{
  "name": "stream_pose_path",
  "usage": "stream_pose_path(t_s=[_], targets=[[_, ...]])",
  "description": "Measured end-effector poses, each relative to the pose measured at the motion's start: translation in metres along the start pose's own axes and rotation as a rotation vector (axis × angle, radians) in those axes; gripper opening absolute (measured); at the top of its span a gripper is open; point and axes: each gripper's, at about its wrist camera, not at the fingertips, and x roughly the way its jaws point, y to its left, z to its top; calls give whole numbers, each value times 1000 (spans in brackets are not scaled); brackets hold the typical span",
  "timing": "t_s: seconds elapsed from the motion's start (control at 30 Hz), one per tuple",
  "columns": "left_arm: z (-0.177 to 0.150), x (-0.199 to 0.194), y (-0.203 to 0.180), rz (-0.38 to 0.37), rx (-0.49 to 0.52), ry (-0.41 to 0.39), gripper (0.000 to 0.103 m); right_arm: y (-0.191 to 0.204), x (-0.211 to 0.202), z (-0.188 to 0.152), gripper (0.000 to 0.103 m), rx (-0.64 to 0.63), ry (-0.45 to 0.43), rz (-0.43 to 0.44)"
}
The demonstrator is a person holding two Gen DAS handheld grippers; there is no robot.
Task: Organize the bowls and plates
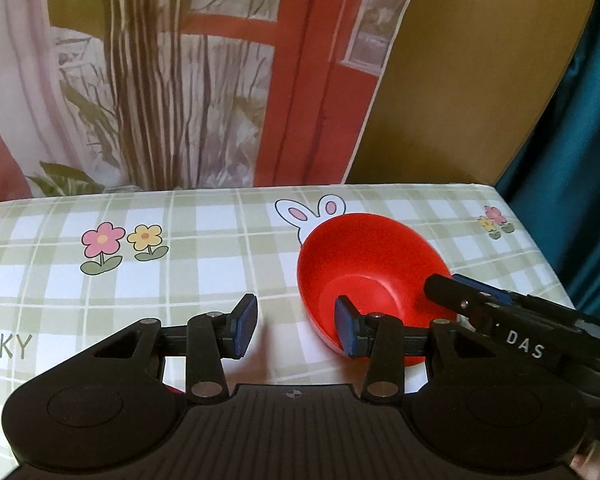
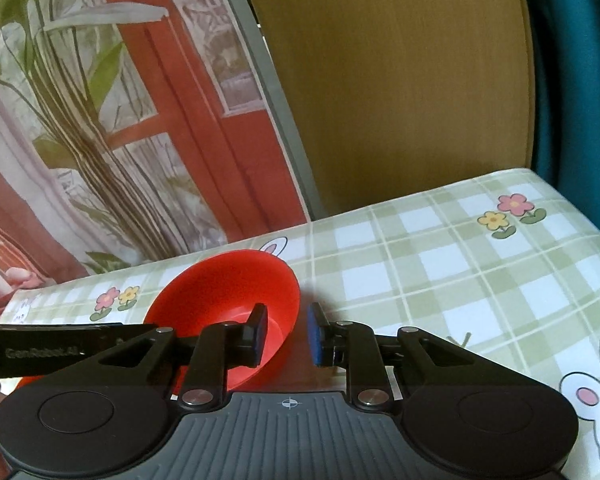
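The tabletop (image 2: 480, 264) carries one red bowl (image 2: 228, 280); the right gripper (image 2: 286, 332) straddles the bowl's near-right rim, jaws slightly spread, not pinching; the left gripper (image 1: 296, 330), jaws spread and empty, has the bowl right of its gap.

White capitals "DAS" stand on the black body of the right gripper (image 1: 480, 300), which enters the left wrist view from the lower right. On the checked tablecloth (image 1: 204, 280), at the left edge of the same view, grey capitals read "UCKY"; the start of the word is cut off by the frame. In the right wrist view, faint grey lettering on the side of the left gripper (image 2: 52, 350) appears to read "GenRobot.AI", though blur makes the last letters uncertain.
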Motion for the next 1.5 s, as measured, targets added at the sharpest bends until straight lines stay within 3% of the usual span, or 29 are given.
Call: stream_pose_path(t_s=[0.13, 0.2, 0.27, 0.47, 0.73, 1.13, 1.5], targets=[[0, 6, 0, -1, -8, 9, 34, 1, 1, -2, 19, 8, -2, 11], [1, 9, -2, -8, -8, 11, 19, 1, 0, -3, 18, 14, -2, 17], [1, 12, -4, -16, -2, 16, 12, 1, -1, -4, 13, 17, -2, 17], [-3, 2, -8, 1, 32, 22, 13, 5, -13, -4, 13, 29, -10, 23], [-4, -48, -9, -4, 65, -19, 13, 26, -45, -3, 13, 42, -31, 38], [-24, -136, 17, 32, 14, -89, 14, 95, -96, -7, 13, -47, -50, 106], [-50, -184, 61, 68, -29, -123, 14, 154, -102, -23, 13, -132, -10, 178]])
